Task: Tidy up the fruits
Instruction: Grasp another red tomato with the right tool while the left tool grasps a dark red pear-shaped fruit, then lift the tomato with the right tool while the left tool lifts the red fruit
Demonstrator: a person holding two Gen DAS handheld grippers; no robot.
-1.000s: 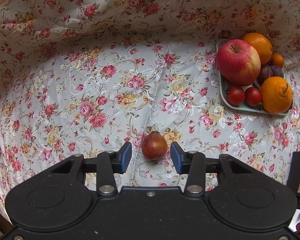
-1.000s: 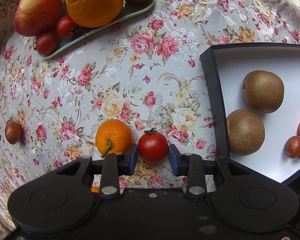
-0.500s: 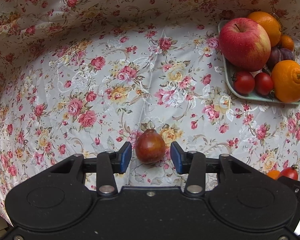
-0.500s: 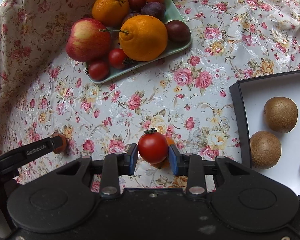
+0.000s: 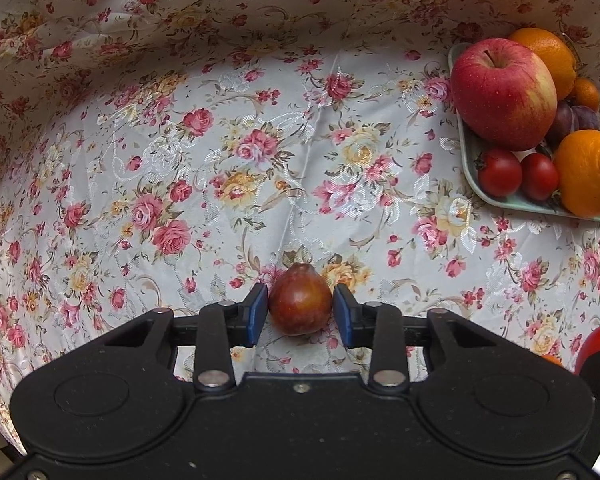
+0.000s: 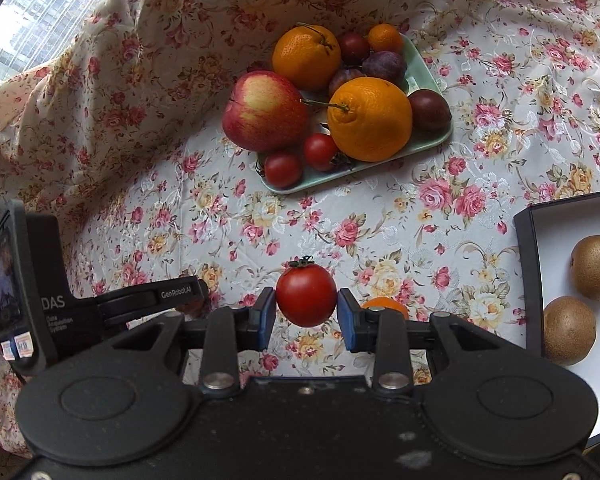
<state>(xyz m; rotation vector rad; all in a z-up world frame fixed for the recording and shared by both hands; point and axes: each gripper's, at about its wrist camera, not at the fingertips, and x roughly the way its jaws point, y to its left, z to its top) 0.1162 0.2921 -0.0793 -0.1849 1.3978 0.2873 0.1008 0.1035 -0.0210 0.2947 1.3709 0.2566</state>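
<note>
A brown fig-like fruit [image 5: 300,304] was clamped between the blue pads of the left hand-held gripper [image 5: 300,312], low over the floral-clothed table [image 5: 260,152]. A red tomato [image 6: 306,294] was gripped by the right hand-held gripper [image 6: 306,312], raised above the table's near edge, with the green tray [image 6: 432,80] well beyond.

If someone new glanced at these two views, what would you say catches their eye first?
Probably the green tray at the far side of the floral tablecloth, piled with fruit around a big red apple and a large orange. Next, each gripper clasps a fruit up close: the right gripper a red tomato, the left gripper a small brownish-red fruit.
</note>
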